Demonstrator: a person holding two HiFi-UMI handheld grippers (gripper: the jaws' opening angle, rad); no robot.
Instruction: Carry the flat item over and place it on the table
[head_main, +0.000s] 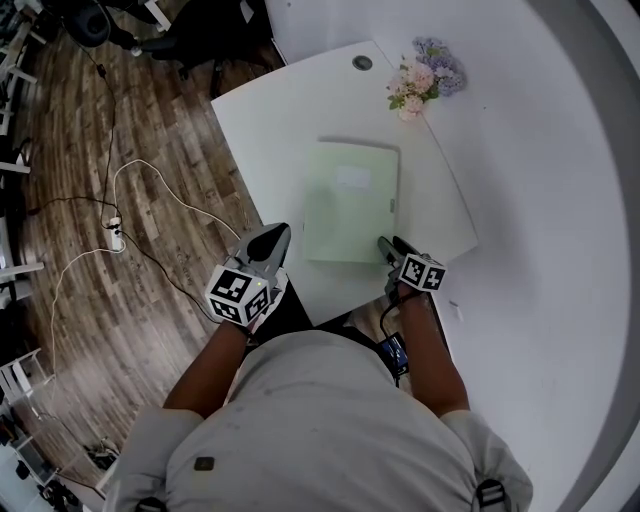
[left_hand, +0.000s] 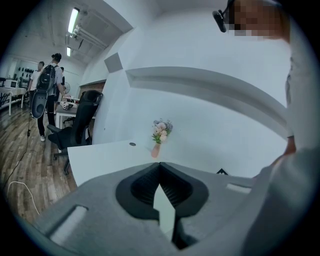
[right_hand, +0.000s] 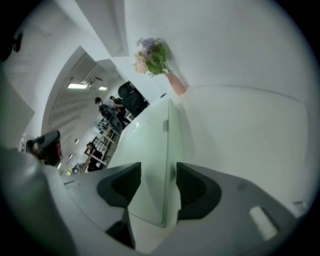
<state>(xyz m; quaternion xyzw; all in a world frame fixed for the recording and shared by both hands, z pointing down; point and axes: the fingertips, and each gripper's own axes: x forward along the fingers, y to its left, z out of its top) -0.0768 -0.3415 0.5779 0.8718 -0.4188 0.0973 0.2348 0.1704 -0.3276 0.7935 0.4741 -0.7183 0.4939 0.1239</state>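
Head view: thin pale-green rect. folder (head_main: 350, 200) is seen flat on white table (head_main: 270, 110), R gripper (head_main: 388, 245) at its near-right corner, L gripper (head_main: 272, 240) by table's left edge; left gripper view: jaws pressed together, empty; right gripper view: jaws spread astride folder's edge, untouched.

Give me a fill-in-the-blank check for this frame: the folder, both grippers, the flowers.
1. The folder lying flat on the table is pale ____.
2. The gripper whose jaws stand apart astride the folder's near corner is the ____ one.
3. The left gripper has its jaws ____, nothing between them.
4. Beyond the folder, by the wall, stands a vase of ____.
Missing words: green; right; shut; flowers.
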